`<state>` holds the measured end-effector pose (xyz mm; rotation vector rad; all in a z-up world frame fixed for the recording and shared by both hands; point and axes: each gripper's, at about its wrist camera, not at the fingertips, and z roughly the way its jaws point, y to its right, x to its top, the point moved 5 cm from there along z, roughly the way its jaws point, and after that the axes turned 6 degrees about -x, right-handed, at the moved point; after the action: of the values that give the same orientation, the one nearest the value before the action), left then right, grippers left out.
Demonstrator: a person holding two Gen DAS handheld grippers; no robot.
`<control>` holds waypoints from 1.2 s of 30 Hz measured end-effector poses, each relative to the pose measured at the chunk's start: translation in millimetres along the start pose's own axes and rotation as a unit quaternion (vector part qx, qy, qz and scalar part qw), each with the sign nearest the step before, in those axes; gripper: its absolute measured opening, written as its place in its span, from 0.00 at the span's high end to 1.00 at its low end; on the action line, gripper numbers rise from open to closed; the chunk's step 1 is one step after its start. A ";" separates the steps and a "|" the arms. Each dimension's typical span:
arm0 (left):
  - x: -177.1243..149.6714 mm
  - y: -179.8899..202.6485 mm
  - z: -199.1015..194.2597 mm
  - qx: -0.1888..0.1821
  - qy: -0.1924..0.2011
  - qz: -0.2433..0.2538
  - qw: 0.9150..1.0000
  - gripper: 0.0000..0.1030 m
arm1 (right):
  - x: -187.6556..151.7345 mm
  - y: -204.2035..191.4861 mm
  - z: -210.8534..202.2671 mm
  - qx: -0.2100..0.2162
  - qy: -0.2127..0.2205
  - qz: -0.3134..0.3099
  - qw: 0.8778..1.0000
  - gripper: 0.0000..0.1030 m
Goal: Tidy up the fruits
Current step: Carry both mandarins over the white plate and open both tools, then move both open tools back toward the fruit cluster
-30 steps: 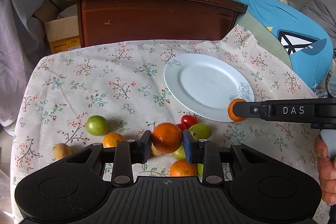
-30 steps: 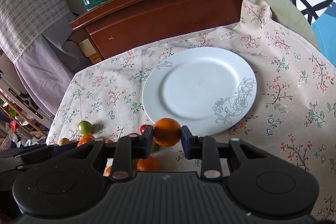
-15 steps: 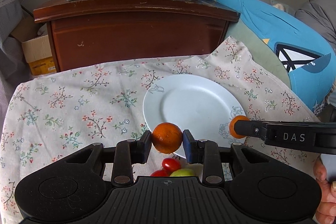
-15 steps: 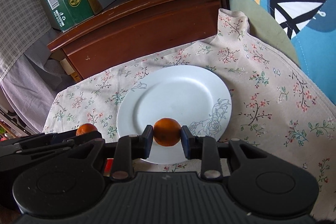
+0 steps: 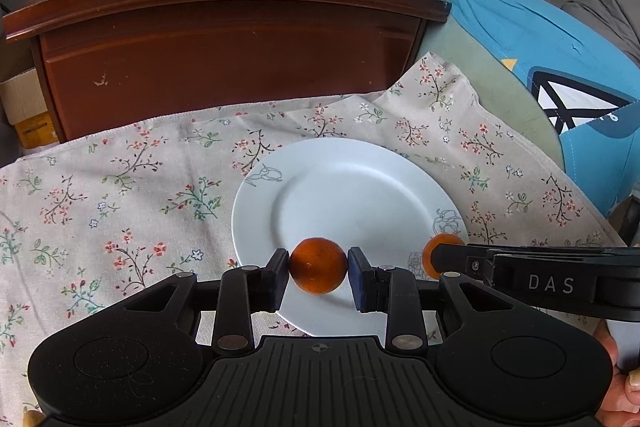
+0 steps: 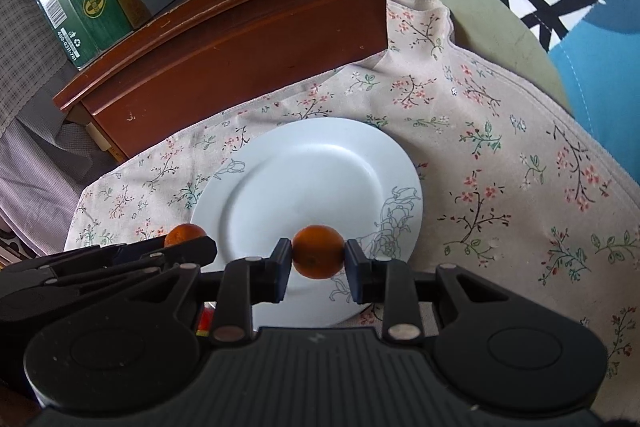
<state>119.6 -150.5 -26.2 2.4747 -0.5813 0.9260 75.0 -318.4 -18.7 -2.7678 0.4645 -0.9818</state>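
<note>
Left gripper (image 5: 318, 267) is clamped on an orange (image 5: 318, 265), held over the near rim of the white plate (image 5: 348, 195). Right gripper (image 6: 318, 258) grips a second orange (image 6: 318, 257), also above the plate's near edge, toward its flower-printed side. Neither fruit appears to touch the plate, which carries nothing yet. Red fruit (image 6: 206, 319) shows just beside the plate's near-left rim, under the right gripper's body, on the floral tablecloth (image 5: 120, 187). Assessment: early stage; both oranges await release, and remaining fruit is largely out of view.
</note>
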 end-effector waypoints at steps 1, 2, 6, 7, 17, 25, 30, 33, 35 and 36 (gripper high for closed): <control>0.6 -0.1 2.3 -0.001 0.000 0.000 1.000 0.72 | 0.2 0.9 2.3 -0.001 -0.003 0.003 1.000 0.72; 1.0 0.0 4.1 -0.002 -0.001 0.000 1.000 0.72 | 0.0 1.6 4.1 -0.001 -0.005 0.003 1.000 0.72; 3.3 -0.9 10.8 -0.004 -0.001 -0.004 1.000 0.72 | -0.2 1.8 11.1 -0.007 -0.009 0.001 1.000 0.72; 3.7 -1.2 11.7 -0.005 -0.001 -0.006 1.000 0.72 | -0.2 2.5 12.6 -0.008 -0.010 0.003 1.000 0.72; 6.9 0.4 0.3 0.000 -0.003 -0.010 1.000 0.69 | 6.9 9.0 8.7 0.000 0.004 0.032 0.999 0.65; 2.5 -7.2 -28.8 0.024 -0.005 -0.004 1.000 0.55 | 11.9 11.4 -2.3 0.008 0.012 0.047 0.999 0.59; -8.9 -13.4 -45.6 0.024 -0.019 -0.006 1.000 0.55 | 8.1 8.5 -9.7 0.012 0.008 0.048 0.999 0.59; -16.5 -20.7 -55.8 0.034 -0.028 -0.012 0.999 0.55 | 1.8 3.0 -14.0 0.012 0.004 0.036 0.999 0.57; -20.6 -25.9 -63.6 0.041 -0.031 -0.014 0.999 0.55 | -2.6 -1.1 -16.5 0.015 0.001 0.027 1.000 0.56; -22.3 -28.6 -68.0 0.042 -0.031 -0.017 0.999 0.55 | -5.4 -3.6 -18.3 0.018 0.000 0.023 1.000 0.56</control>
<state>84.7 -86.1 -2.2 2.5876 -0.5288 0.8814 60.3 -314.2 -6.9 -2.7122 0.5039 -0.9694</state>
